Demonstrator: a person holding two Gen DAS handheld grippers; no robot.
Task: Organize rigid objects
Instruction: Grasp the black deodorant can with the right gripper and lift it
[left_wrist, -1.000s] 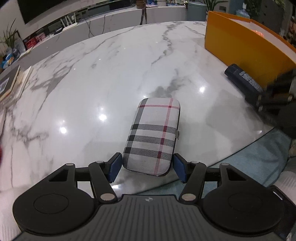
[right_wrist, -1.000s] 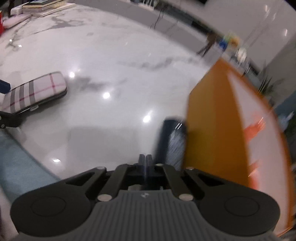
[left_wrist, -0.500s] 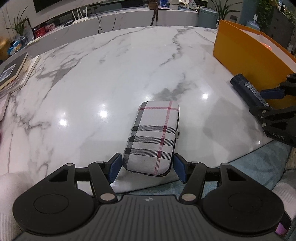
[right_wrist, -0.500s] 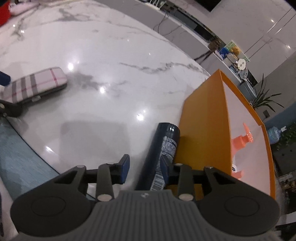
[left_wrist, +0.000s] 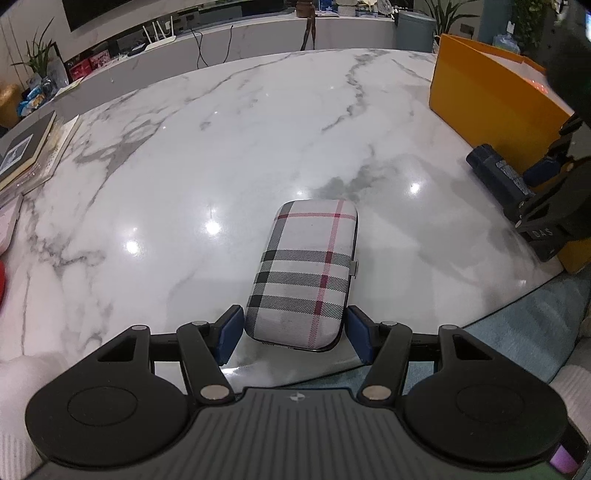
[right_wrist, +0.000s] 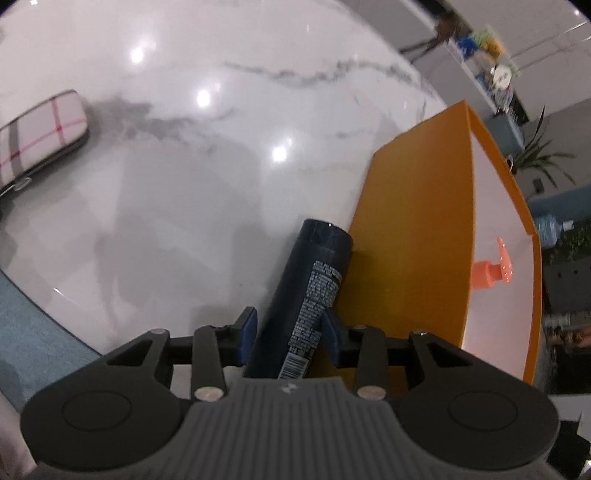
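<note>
While dark bottle (right_wrist: 314, 291) is lying on marble table (right_wrist: 221, 177) against orange bin (right_wrist: 413, 229), I am straddling it with right gripper (right_wrist: 290, 332), jaws spread, not yet pinching; centring pads before squeezing seems wise. Left gripper (left_wrist: 295, 334) is bracketing plaid case (left_wrist: 306, 273), pads apart.

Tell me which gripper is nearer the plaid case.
Left. The left gripper straddles the near end of the plaid case, a pad on each side. The right gripper is well away by the orange box, around the dark bottle.
</note>
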